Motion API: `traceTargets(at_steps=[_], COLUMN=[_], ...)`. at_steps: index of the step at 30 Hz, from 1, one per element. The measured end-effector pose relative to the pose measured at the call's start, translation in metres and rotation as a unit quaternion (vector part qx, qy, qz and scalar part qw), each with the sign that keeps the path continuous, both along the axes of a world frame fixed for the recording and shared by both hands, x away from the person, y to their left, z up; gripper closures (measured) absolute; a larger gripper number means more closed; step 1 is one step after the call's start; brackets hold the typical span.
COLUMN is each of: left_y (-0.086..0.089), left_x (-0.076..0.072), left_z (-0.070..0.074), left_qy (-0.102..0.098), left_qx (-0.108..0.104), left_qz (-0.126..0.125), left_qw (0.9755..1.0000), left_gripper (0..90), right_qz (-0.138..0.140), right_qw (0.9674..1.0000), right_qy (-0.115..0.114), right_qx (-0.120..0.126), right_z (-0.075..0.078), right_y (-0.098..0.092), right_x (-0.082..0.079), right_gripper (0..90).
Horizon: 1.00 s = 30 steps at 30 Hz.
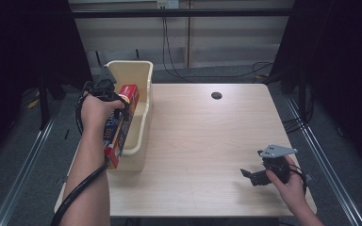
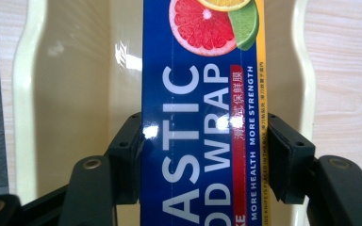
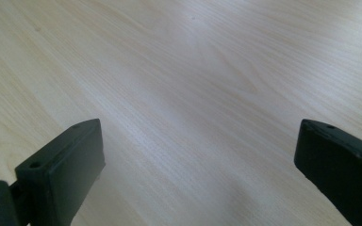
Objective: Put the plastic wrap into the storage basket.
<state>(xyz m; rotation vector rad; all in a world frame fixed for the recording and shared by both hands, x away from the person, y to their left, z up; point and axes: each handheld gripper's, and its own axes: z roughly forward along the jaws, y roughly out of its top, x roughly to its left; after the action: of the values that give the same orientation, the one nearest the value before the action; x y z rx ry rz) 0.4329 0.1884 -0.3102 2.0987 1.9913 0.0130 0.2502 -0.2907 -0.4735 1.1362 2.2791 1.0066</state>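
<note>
The light wooden table (image 1: 207, 141) carries a cream plastic bin (image 1: 139, 84) at its left edge, a long open trough whose length runs away from the person. Over it hangs the long blue and red cardboard box of plastic food wrap (image 1: 121, 123), its long axis nearly parallel to the bin's, its far red end above the bin's interior and its near end jutting past the bin's near wall toward the person. In the left gripper view the bin's pale floor lies directly beneath the box (image 2: 200, 117), so the coming move looks like a straight lowering between the side walls. The left gripper (image 2: 201, 155) clamps the box across its width, both pads pressed on its long sides, the forearm reaching forward along the table's left edge. The right gripper (image 1: 252, 176) rests well apart near the table's right front, jaws spread wide with nothing between them, pointing leftward over bare wood.
</note>
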Motion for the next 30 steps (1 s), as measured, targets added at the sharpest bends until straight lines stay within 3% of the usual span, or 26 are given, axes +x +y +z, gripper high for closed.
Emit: traceTargets(at_steps=[20, 30], left_y=[0.000, -0.001], left_x=[0.007, 0.009], left_z=[-0.013, -0.018], left_qy=[0.019, 0.026], left_qx=[0.005, -0.002], left_qz=[-0.004, 0.007], left_qw=[0.9998, 0.9996], left_gripper=[40.3, 40.0], right_qz=[0.003, 0.007], right_qw=[1.0000, 1.0000], right_qy=[-0.001, 0.002], right_qx=[0.000, 0.003], right_z=[-0.001, -0.001], right_y=[0.000, 0.000], right_x=[0.000, 0.000], right_gripper=[2.0, 2.0])
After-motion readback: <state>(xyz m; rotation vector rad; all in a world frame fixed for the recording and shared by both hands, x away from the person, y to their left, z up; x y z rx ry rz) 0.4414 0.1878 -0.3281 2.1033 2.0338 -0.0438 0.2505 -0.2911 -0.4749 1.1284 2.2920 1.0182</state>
